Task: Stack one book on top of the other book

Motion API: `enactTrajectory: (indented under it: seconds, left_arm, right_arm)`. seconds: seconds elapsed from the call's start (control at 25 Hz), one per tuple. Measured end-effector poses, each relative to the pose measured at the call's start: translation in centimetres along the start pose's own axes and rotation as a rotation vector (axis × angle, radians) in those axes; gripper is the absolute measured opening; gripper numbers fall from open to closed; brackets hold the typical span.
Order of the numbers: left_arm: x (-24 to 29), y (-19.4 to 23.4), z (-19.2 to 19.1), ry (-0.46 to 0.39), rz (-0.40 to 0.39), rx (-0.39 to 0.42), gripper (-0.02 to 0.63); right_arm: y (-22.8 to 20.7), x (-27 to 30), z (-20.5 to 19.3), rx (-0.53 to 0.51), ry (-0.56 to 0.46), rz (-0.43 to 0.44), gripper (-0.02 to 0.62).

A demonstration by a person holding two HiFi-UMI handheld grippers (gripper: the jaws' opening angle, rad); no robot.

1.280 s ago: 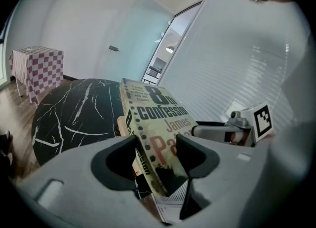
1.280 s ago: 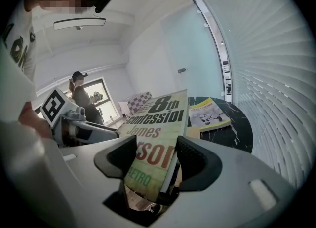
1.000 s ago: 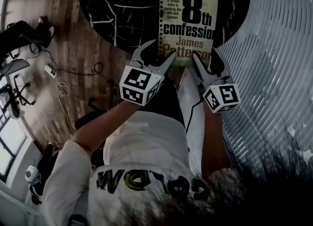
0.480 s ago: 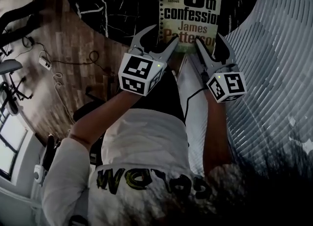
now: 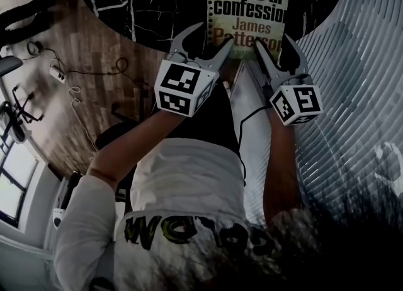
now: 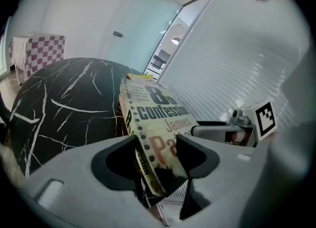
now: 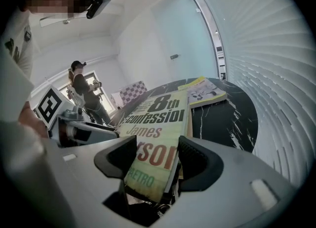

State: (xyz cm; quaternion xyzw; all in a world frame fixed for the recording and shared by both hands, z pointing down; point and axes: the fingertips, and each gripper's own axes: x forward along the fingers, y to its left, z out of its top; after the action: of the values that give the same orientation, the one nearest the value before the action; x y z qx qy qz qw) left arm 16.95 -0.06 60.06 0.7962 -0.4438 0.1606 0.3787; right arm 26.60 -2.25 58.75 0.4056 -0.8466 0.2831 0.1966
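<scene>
Paperback (image 5: 249,12): "8th confession", cover up, carried by its near short edge; that end overhangs the rim of the worktop (image 5: 145,6), the rest lies over dark marble.
Left gripper (image 5: 217,34): jaws clenched on the spine-side near corner.
Right gripper (image 5: 272,43): jaws clamped on the other near corner.
Why both: we judge that a grip at each corner keeps the cover level and shut.
Second book (image 7: 206,92): flat at the far side, well apart.
Room: we see bare marble between the two books; the slatted wall (image 5: 365,63) is near on the right.
</scene>
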Motion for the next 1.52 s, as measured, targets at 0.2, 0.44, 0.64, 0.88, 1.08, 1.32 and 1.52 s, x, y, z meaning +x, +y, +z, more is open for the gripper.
enactTrajectory:
  seconds: [0.2,0.44,0.64,0.88,1.08,1.32,1.52]
  left_arm:
    - [0.4,0.1,-0.7,0.020,0.013,-0.010,0.255]
    - [0.5,0.3,-0.8,0.003,0.015,0.022,0.255]
    - [0.3,0.3,-0.5,0.000,0.014,0.033,0.258]
    - [0.7,0.5,-0.7,0.003,-0.004,0.030,0.265]
    - [0.2,0.6,-0.4,-0.022,-0.020,0.053,0.267]
    - [-1.4,1.4,1.0,-0.063,0.000,0.083,0.267]
    - [-3.6,-0.2,2.7,-0.092,-0.028,0.128,0.267]
  right_arm:
    - [-0.2,0.3,-0.6,-0.015,0.028,-0.008,0.261]
    - [-0.4,0.5,-1.1,0.009,0.021,-0.024,0.264]
    - [-0.2,0.4,-1.0,0.019,0.016,-0.033,0.264]
    - [-0.4,0.5,-1.2,0.015,0.004,-0.039,0.265]
    - [-1.2,-0.4,-1.0,-0.001,-0.027,-0.089,0.293]
    - [-0.2,-1.6,0.4,-0.031,-0.068,-0.087,0.293]
    - [2.8,-2.7,2.9,-0.081,-0.123,-0.046,0.291]
